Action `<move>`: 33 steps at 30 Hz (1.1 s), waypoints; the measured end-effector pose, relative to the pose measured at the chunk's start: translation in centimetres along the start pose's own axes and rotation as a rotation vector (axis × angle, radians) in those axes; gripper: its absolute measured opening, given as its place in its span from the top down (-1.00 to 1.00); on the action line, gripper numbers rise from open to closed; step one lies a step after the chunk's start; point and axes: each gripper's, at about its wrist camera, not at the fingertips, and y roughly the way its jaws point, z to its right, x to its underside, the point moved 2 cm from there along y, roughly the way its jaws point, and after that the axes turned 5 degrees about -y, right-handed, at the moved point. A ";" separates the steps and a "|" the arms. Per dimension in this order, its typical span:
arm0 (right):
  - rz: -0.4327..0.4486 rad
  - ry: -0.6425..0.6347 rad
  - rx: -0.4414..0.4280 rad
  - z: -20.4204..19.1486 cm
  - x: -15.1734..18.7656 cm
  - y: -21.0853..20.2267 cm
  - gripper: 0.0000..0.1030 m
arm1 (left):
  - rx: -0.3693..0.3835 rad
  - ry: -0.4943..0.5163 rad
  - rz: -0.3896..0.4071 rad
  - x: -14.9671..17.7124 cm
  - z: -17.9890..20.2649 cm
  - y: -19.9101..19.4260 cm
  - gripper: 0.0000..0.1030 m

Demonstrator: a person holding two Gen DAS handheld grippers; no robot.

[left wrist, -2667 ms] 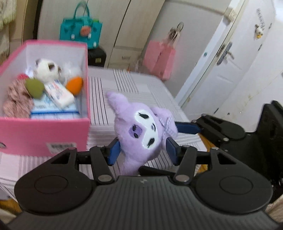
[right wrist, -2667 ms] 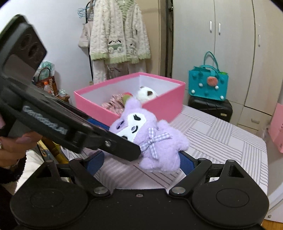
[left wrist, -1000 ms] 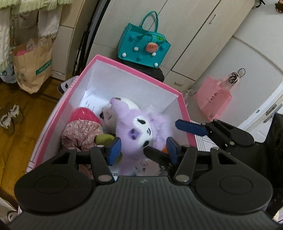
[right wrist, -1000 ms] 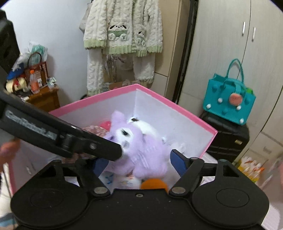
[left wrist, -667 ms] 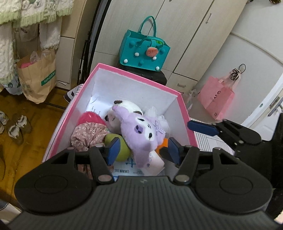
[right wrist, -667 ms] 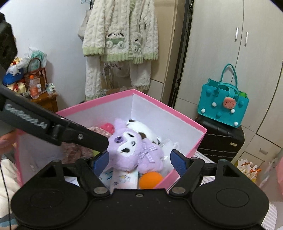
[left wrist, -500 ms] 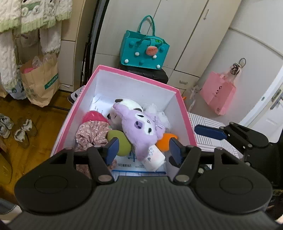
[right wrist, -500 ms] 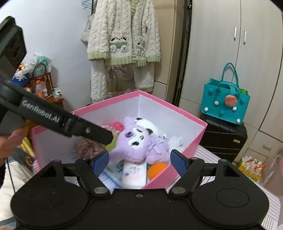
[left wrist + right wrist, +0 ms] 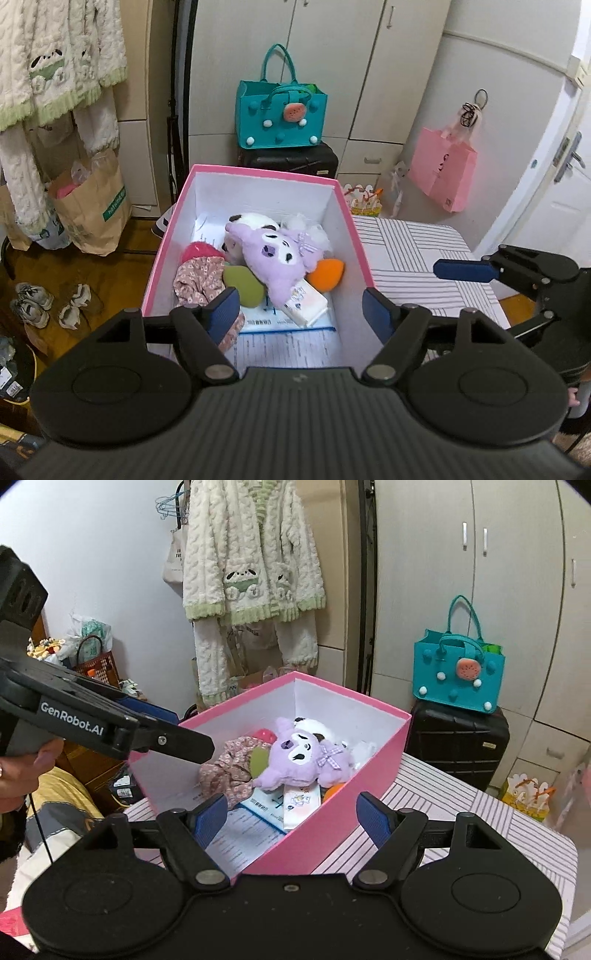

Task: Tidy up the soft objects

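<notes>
Your purple plush [image 9: 279,258] lies in the pink box [image 9: 349,221] on the counter [image 9: 413,251], its long axis slanting across the box, head toward the far-left corner. Your left hand-held gripper [image 9: 301,314] and right hand-held gripper [image 9: 291,818] both gape wide, holding nothing.

panda plush [image 9: 255,223] mostly hidden behind purple plush [image 9: 280,258]

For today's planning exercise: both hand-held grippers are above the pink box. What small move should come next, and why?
Probably lift both clear: the left hand-held gripper and right hand-held gripper are open and hold nothing, while the purple plush lies inside the pink box.
</notes>
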 end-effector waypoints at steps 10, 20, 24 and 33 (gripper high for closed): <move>-0.030 0.081 -0.032 -0.9 0.8 -4.8 -0.58 | 0.087 0.076 -0.033 1.9 2.2 -3.8 -0.66; -0.118 0.178 0.253 -0.6 1.9 -9.1 -0.96 | -0.061 0.098 -0.108 2.1 3.4 -5.4 -0.96; -0.069 0.153 0.264 -1.2 3.2 -10.8 -0.96 | -0.095 0.085 -0.024 2.8 3.7 -6.2 -1.00; 0.075 0.248 0.414 -2.3 5.0 -12.4 -0.96 | -0.147 0.094 -0.021 5.6 5.9 -4.9 -1.00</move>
